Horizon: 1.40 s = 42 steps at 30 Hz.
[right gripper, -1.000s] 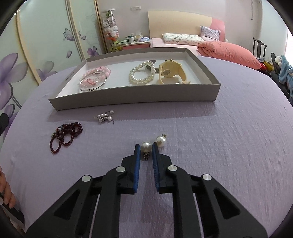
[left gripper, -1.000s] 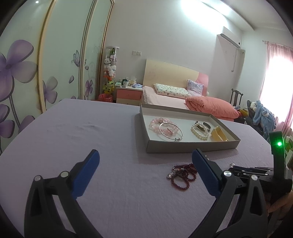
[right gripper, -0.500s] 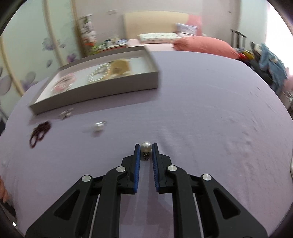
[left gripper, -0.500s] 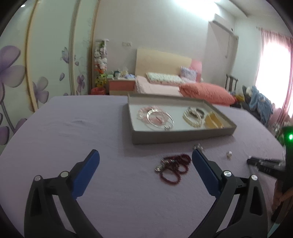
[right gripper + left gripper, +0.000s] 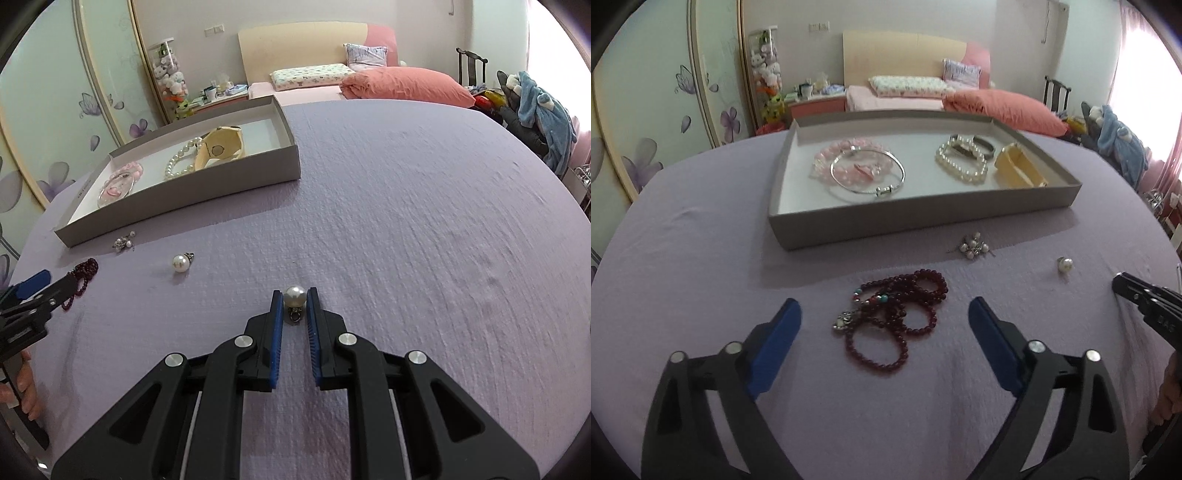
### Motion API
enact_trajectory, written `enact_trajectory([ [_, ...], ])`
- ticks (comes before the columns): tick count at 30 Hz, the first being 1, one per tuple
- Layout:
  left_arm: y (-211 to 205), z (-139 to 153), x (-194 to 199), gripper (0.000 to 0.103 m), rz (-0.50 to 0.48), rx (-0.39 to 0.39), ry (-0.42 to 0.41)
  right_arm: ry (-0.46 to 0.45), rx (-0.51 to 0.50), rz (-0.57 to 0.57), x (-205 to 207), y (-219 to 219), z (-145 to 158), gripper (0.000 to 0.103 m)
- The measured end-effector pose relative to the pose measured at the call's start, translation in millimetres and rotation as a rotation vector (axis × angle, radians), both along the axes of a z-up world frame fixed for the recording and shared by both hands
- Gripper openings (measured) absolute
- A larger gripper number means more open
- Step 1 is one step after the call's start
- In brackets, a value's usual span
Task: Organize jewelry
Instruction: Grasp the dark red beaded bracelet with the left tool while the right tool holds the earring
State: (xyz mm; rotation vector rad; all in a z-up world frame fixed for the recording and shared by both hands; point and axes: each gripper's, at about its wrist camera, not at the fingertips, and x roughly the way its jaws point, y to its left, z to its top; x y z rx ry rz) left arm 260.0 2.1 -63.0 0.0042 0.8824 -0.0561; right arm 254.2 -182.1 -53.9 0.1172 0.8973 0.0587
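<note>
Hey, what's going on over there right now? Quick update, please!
Right hand-held gripper shut on pearl earring. Left hand-held gripper open over red beads. Tray ahead; second earring loose on cloth, nothing blocking.

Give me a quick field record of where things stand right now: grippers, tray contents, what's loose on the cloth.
left gripper: open, over red bead bracelets
right gripper: shut on pearl earring
tray: pink bracelet, silver bangle, pearl bracelet, cream watch
loose on cloth: second pearl earring, small pearl cluster
</note>
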Motion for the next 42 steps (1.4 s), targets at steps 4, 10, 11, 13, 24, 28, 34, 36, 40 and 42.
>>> enact_trajectory([
  [4,-4,-7,8,0.081,-0.002,0.012,0.048,0.0,0.001,0.001,0,0,0,0.014],
  [10,-10,-7,12,0.081,0.007,0.032,0.051,0.0,0.002,0.001,0,0,0,0.014],
  [11,-10,-7,13,0.08,0.009,0.032,0.052,0.0,0.001,0.001,0,0,0,0.014],
  [13,-11,-6,14,0.07,0.015,0.034,0.043,0.0,0.001,0.001,0,0,0,0.014],
  [24,11,4,3,0.009,0.007,-0.071,-0.013,0.0,0.018,0.004,1,-1,-1,0.014],
  [28,27,16,-17,0.009,0.021,-0.126,-0.069,0.0,0.019,0.005,1,-1,-1,0.014],
  [34,44,39,-54,0.009,0.039,-0.192,-0.183,0.0,0.028,0.011,1,-3,-1,0.014],
  [36,47,45,-67,0.009,0.048,-0.204,-0.218,-0.001,0.029,0.014,1,-3,-1,0.014],
  [40,46,48,-82,0.009,0.056,-0.222,-0.243,0.0,0.023,0.024,0,-1,-1,0.014],
  [42,44,45,-86,0.009,0.054,-0.237,-0.234,0.0,0.018,0.03,-1,0,-1,0.014],
])
